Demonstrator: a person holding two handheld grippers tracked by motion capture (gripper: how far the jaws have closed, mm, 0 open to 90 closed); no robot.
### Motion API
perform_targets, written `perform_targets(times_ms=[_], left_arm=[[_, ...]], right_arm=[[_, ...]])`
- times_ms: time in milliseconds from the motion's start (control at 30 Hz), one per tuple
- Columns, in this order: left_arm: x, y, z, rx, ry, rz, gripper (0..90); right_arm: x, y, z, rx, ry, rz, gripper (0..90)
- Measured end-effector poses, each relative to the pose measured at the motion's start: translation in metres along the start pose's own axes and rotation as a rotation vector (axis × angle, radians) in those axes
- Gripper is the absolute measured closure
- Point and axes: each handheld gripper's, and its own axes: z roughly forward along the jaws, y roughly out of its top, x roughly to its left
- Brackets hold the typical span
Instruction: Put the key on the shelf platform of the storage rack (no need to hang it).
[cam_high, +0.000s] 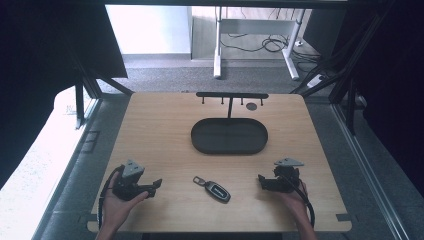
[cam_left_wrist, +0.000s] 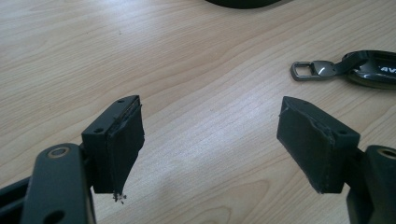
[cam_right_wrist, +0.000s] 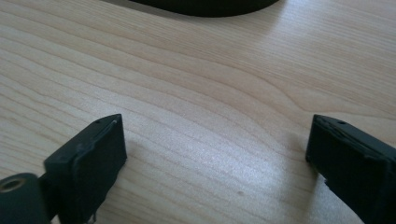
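A black car key fob (cam_high: 217, 190) with a metal loop lies on the wooden table (cam_high: 165, 125) near its front edge, between my two grippers. The left gripper view catches the fob (cam_left_wrist: 373, 70) at the right edge, ahead of the jaws. My left gripper (cam_high: 156, 186) rests low at the front left, open, nothing between its pads (cam_left_wrist: 123, 140). At the front right my right gripper (cam_high: 261, 180) is open too, over bare wood; its jaws stand wide apart around the right gripper's midpoint (cam_right_wrist: 217, 154). A black oval tray (cam_high: 229, 135) sits at the table's middle.
Behind the tray stands a black rack (cam_high: 232, 95) with small hooks on a thin post. A small dark round disc (cam_high: 251, 106) lies near it. The tray's rim (cam_right_wrist: 205, 7) crosses the top of the right gripper view. Dark frame struts flank the table.
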Motion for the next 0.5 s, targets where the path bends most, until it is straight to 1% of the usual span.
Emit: perform_targets(times_ms=[67,133,200,233,367,433,500], left_arm=[[-0.001,0.001,-0.001,-0.002,0.000,0.001,23.2],[-0.002,0.001,-0.001,-0.005,0.000,0.005,23.1],[-0.003,0.000,-0.001,-0.002,-0.002,0.007,23.2],[-0.003,0.000,0.000,0.000,-0.003,0.009,23.1],[-0.002,0.000,0.000,-0.001,-0.005,0.004,23.1],[-0.001,0.000,0.000,-0.001,-0.002,0.001,23.1],[0.000,0.000,0.000,0.001,-0.003,-0.001,23.1]], right_arm=[[0.001,0.000,-0.002,-0.002,0.003,-0.005,14.4],[0.001,-0.001,-0.007,-0.013,0.023,0.001,15.2],[0.001,-0.001,-0.015,-0.044,0.029,0.003,17.6],[0.000,0.000,-0.024,-0.077,0.042,0.002,20.5],[-0.002,0.002,-0.031,-0.093,0.051,0.000,22.6],[-0.002,0.004,-0.032,-0.093,0.070,-0.002,24.1],[-0.001,0.006,-0.033,-0.085,0.090,-0.017,24.7]])
